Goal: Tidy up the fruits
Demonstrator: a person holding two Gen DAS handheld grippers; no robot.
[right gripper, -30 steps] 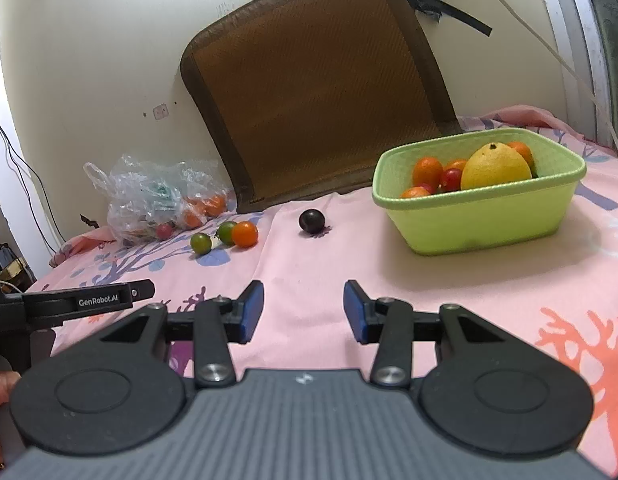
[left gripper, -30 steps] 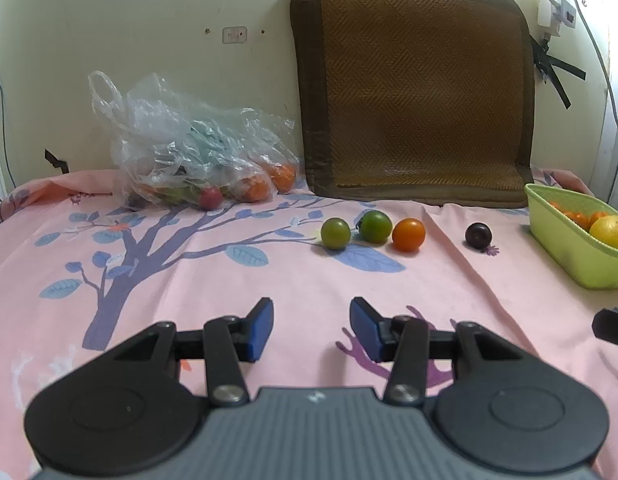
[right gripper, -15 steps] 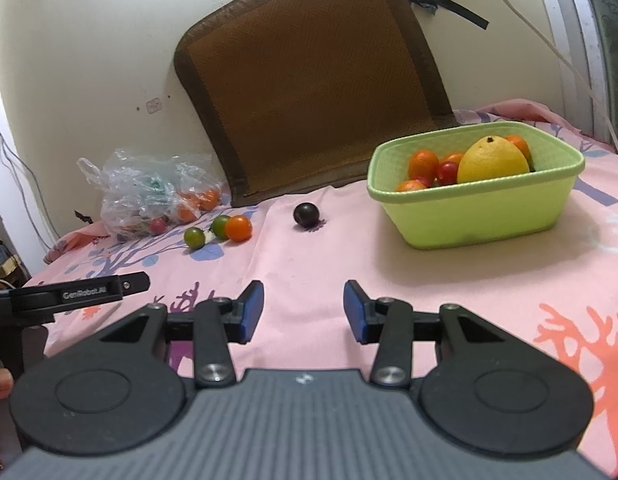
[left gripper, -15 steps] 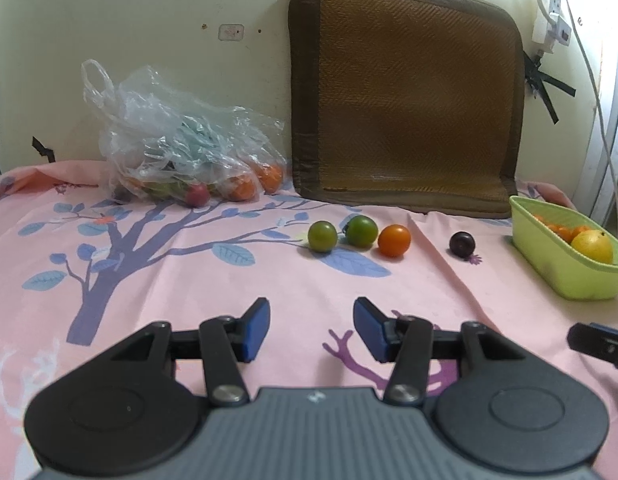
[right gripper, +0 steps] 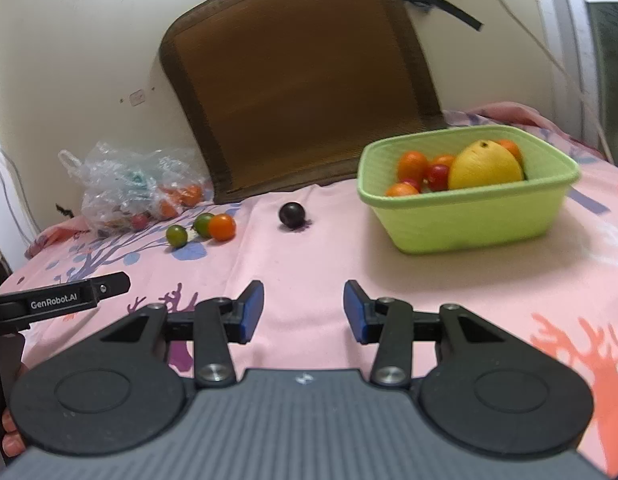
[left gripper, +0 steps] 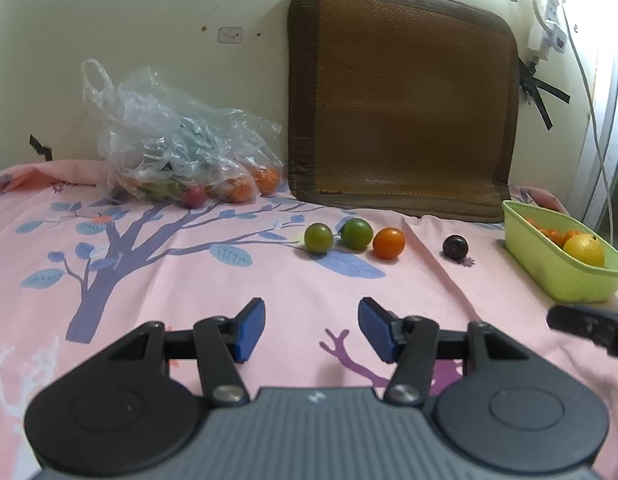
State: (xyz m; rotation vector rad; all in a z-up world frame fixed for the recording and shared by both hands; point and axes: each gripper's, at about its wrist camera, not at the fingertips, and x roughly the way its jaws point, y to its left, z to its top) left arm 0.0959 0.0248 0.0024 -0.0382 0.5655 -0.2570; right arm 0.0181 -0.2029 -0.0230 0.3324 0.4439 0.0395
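Both grippers angle down over the pink sheet (left gripper: 149,280): left gripper (left gripper: 311,328) jaws have just been opening, empty; right gripper (right gripper: 304,311) jaws apart, empty.

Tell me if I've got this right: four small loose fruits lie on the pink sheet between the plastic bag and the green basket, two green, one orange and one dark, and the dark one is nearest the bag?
Not quite. The dark fruit is nearest the green basket, not the plastic bag. The left wrist view shows it. The rest holds.

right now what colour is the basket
Light green basket, clearest in the right wrist view.
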